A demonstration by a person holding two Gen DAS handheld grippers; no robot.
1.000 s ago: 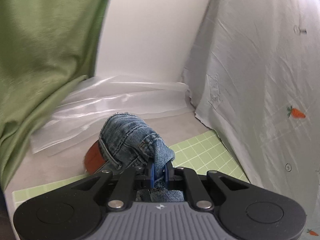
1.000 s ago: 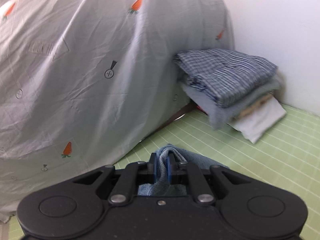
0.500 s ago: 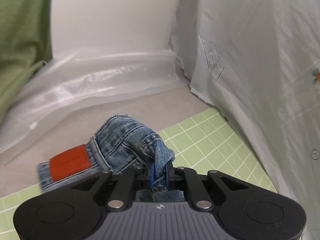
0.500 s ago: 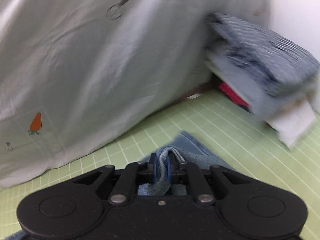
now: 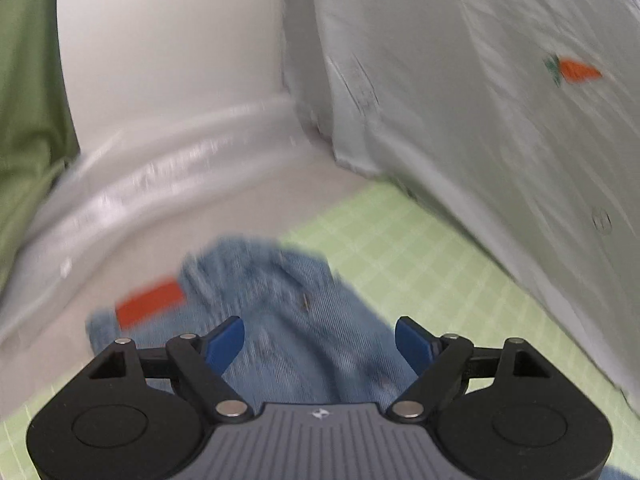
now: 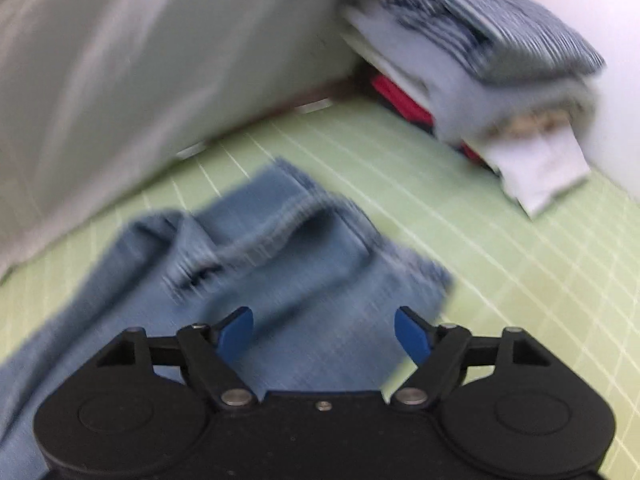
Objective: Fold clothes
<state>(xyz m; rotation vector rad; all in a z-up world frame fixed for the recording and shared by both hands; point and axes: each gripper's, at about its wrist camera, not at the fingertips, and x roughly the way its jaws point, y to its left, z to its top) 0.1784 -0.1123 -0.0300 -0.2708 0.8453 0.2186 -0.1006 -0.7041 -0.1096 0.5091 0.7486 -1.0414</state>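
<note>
On green mat point(image 6: 500, 248), loose jeans point(image 6: 304, 264)

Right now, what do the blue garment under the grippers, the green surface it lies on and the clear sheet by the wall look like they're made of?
Blue garment: denim, matte, judging by its twill weave and pale stitched seams, with a leather-like red patch.
Green surface: probably a smooth plastic or rubber mat printed with a white grid.
Clear sheet: likely thin plastic film, glossy, translucent and wrinkled; blur leaves it open.
</note>
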